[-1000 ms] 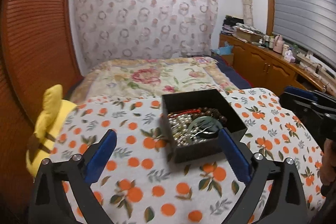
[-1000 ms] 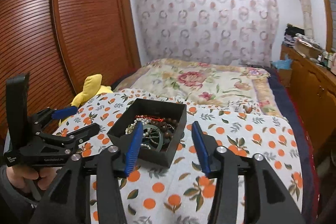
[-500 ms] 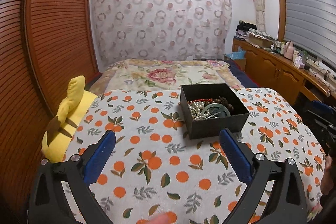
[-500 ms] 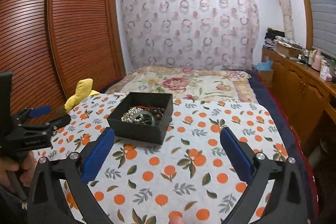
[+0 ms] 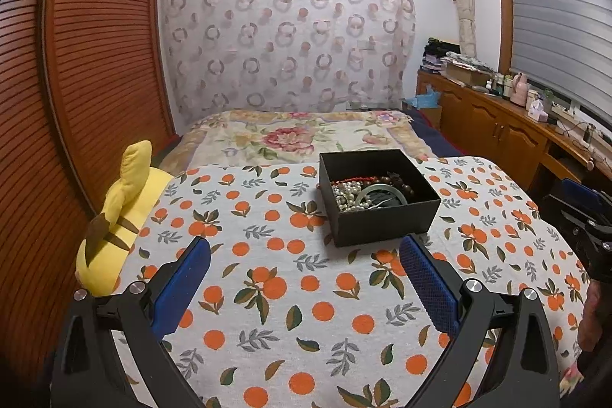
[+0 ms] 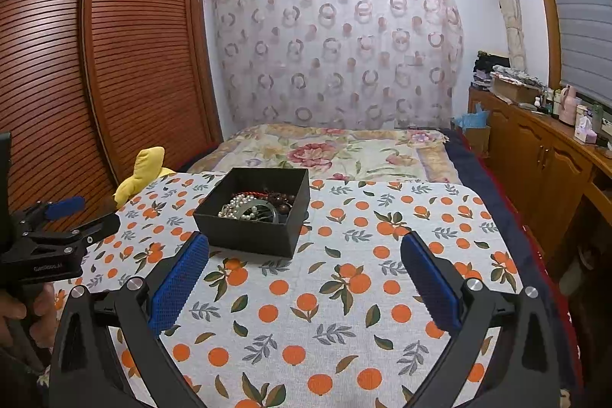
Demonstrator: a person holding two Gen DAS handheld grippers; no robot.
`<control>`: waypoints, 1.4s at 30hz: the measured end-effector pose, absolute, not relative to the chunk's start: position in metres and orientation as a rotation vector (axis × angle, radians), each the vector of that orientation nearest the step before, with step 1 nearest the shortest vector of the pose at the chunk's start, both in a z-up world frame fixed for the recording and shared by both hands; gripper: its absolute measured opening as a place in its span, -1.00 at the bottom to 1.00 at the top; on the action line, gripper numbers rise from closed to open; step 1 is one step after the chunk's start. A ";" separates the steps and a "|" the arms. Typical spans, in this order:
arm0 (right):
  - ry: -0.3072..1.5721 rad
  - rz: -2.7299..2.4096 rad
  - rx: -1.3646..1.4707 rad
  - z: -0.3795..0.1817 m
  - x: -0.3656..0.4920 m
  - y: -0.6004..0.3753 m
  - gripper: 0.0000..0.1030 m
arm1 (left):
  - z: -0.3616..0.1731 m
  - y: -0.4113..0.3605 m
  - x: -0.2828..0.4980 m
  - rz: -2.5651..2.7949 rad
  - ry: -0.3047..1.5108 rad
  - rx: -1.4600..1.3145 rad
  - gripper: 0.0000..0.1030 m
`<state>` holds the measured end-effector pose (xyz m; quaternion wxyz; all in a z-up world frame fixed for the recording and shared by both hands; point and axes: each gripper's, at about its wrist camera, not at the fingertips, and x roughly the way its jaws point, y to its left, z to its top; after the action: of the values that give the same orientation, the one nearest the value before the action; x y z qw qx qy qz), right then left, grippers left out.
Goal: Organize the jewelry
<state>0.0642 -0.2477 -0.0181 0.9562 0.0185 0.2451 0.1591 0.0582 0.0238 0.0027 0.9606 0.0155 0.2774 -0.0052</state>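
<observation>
Here, going left to right: a yellow plush toy [image 5: 114,224] sits at the left edge of the surface [image 5: 267,293], which is draped in an orange-print cloth. The left tongs [image 5: 305,276] are spread wide, holding nothing, above bare cloth. Just beyond them, right of centre, stands an open black box [image 5: 382,220] heaped with pearls, dark beads, a red strand and a green bangle [image 5: 382,195]. The right tongs [image 6: 305,274] are likewise spread and empty, the box ahead to their left, open cloth to its right.
</observation>
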 end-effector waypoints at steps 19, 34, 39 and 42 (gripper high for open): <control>0.496 0.313 0.040 -0.018 0.063 -0.251 0.96 | 0.003 0.022 0.057 -0.013 0.559 0.030 0.86; 0.495 0.314 0.041 -0.018 0.063 -0.251 0.96 | 0.010 0.012 0.054 -0.023 0.541 0.031 0.86; 0.495 0.314 0.041 -0.018 0.063 -0.251 0.96 | 0.010 0.013 0.054 -0.024 0.540 0.029 0.86; 0.494 0.314 0.041 -0.018 0.063 -0.251 0.96 | 0.010 0.012 0.054 -0.023 0.539 0.029 0.86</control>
<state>0.0626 -0.2508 -0.0176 0.9573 0.0200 0.2433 0.1547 0.0535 0.0125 0.0102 0.9638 0.0143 0.2662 -0.0114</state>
